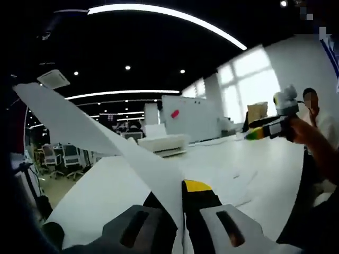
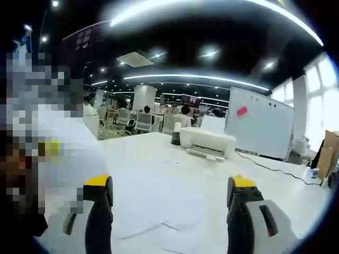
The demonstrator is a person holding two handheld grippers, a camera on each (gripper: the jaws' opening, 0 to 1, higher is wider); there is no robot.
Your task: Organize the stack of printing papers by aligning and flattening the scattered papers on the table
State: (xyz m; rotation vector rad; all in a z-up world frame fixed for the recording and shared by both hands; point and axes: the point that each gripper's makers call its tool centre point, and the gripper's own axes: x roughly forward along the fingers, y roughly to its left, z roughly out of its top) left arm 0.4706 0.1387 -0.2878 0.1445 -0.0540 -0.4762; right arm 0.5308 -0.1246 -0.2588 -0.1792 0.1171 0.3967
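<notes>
- The left tongs (image 1: 183,211) are clenched on a sheet of paper (image 1: 106,132), pinching it at one edge; the sheet rises from the jaws and sweeps up and away, lifted off the white surface (image 1: 212,164).
- The right tongs (image 2: 169,203) stand released, jaws well apart, with nothing between them, hovering above the surface with the printer (image 2: 207,143) beyond them.
- More loose sheets (image 2: 153,217) lie flat on the surface on the near side of the printer, their edges just visible as faint lines.
- In the left gripper view the right tongs also appear, held in a person's hand (image 1: 302,129), well apart from the lifted sheet.
- Handling, as a judgement: the paper is light, thin and limp; held by one edge it bows and sways, and a hard pinch may crease it.
- Best hold, I judge, is near an edge or corner, with the released tongs taking the opposite edge to steady it before laying it square on the sheets near the printer.
</notes>
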